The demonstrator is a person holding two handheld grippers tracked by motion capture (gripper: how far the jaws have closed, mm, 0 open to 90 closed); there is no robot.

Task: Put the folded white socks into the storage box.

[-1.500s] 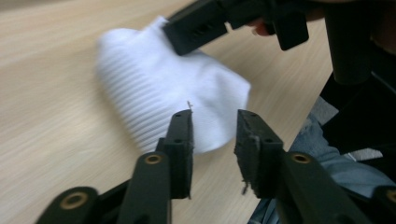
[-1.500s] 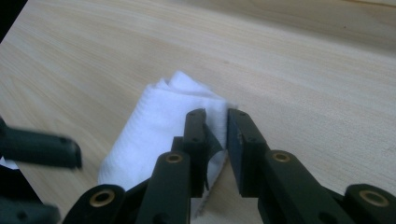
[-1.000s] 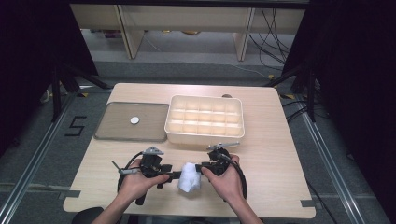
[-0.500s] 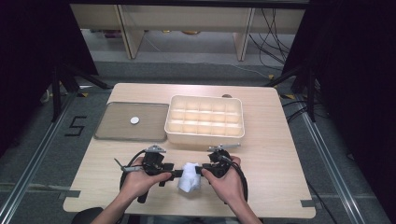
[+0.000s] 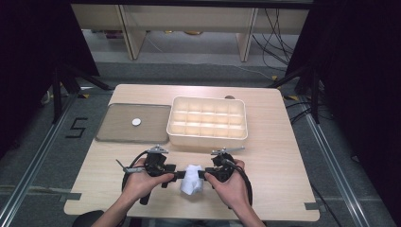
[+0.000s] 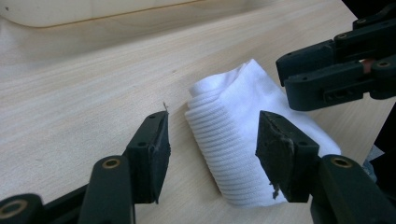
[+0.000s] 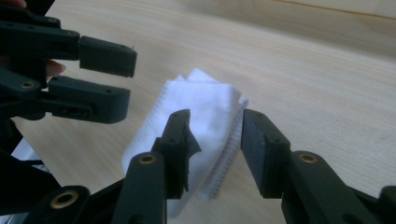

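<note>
Two forearms come in from the bottom of the high view, and each hand holds one pair of tongs. The left tongs [image 5: 177,176] lie in the lower middle of the frame and point to the right. The right tongs [image 5: 202,175] lie just beside them and point to the left, so the tips face each other. The jaws of the left tongs stand wide apart. The jaws of the right tongs have just been opening and are apart too.

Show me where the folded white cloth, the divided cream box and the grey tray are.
folded white cloth [image 5: 191,178], high view, middle of its top face.
divided cream box [image 5: 206,139], high view, near outer wall.
grey tray [image 5: 118,128], high view, bare floor left of the small white disc.
</note>
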